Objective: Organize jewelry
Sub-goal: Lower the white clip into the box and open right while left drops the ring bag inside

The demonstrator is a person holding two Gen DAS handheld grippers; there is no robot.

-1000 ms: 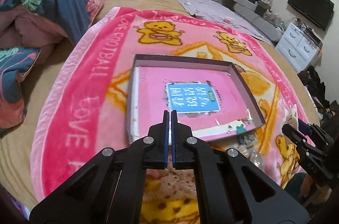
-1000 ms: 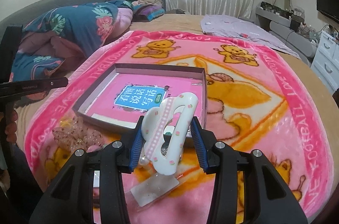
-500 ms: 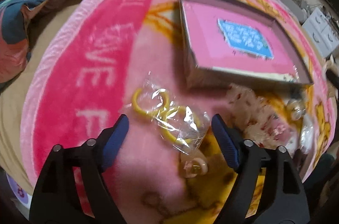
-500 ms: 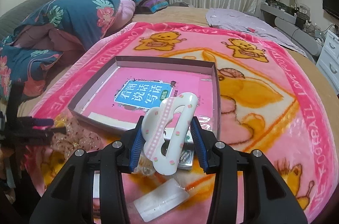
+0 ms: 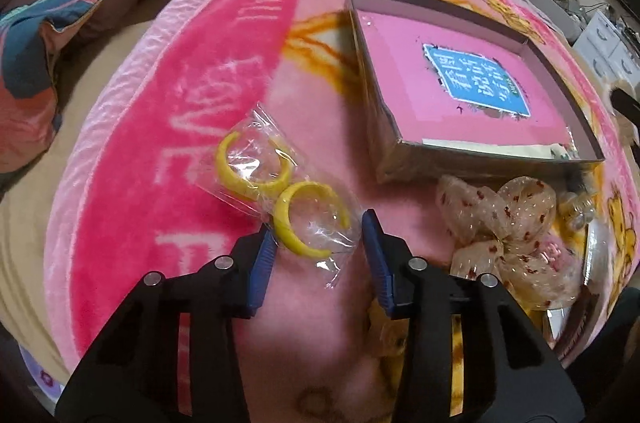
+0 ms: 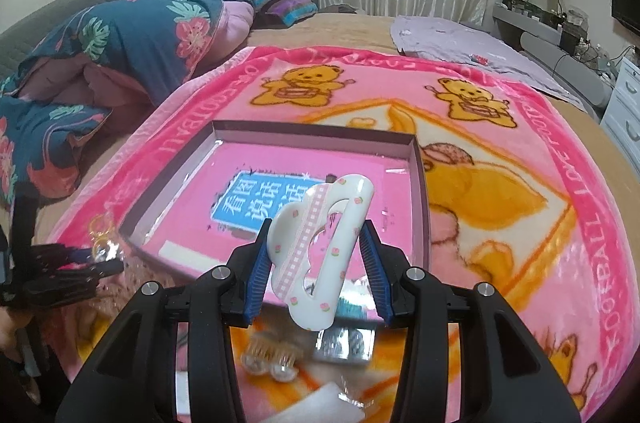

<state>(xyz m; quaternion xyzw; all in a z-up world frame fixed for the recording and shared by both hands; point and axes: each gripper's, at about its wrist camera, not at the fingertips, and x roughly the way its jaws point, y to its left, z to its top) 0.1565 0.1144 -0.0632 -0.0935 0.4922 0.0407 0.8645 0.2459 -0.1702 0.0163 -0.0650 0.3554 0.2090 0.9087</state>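
My left gripper [image 5: 318,243] is open with its jaws on either side of a clear bag [image 5: 280,183] holding two yellow hoop earrings [image 5: 308,223], on the pink blanket. A shallow open box [image 5: 400,159] with a pink floor and blue label lies to the upper right. My right gripper [image 6: 316,255] is shut on a white hair clip [image 6: 320,247] with pink dots, held above the near edge of the box [image 6: 420,183]. The left gripper also shows at the left edge of the right wrist view [image 6: 80,263].
A sheer spotted bow [image 5: 504,227] lies right of the left gripper, near the box's front. Small earrings [image 6: 268,363] and packets [image 6: 344,343] lie under the right gripper. A bear-print pink blanket [image 6: 560,223] covers the bed; a floral duvet [image 6: 120,39] is heaped at left.
My left gripper opened, dropped down to the left of the box and closed in around the bag of yellow hoops. My right gripper carried the hair clip forward over the box's near edge.
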